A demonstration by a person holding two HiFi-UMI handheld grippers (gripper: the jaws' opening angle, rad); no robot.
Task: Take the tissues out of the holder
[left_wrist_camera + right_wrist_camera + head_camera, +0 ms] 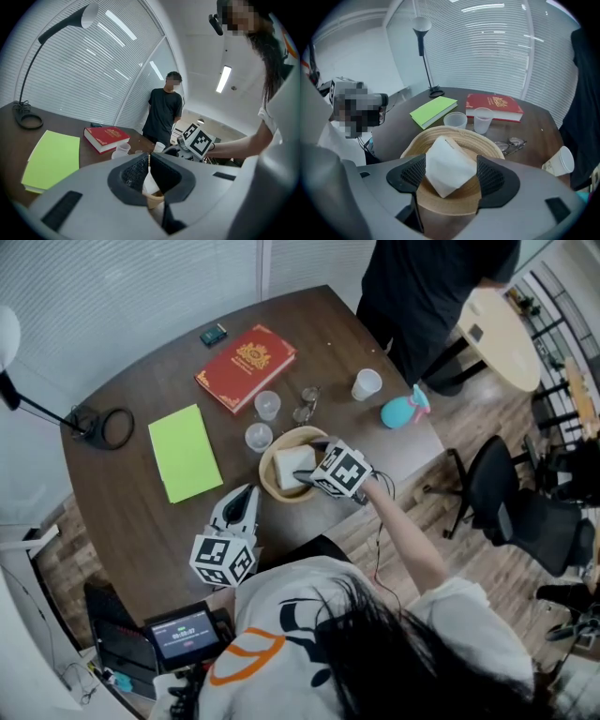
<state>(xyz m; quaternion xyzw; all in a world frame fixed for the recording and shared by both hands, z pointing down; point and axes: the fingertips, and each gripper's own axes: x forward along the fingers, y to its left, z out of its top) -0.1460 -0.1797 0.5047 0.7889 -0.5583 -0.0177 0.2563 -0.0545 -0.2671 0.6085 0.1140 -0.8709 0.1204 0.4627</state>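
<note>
**Right gripper on the tissues in the basket**

The right gripper [451, 169] is down in the woven basket [267, 471], and its fingers clamp the white tissue pack [449, 165], tilted just above the basket floor. The left gripper [149, 165] hangs near the bench [131, 512] edge, fingers pressed together and empty. Beyond the basket stand two clear cups [267, 405], eyeglasses [307, 405] and a red book [246, 367].
</note>
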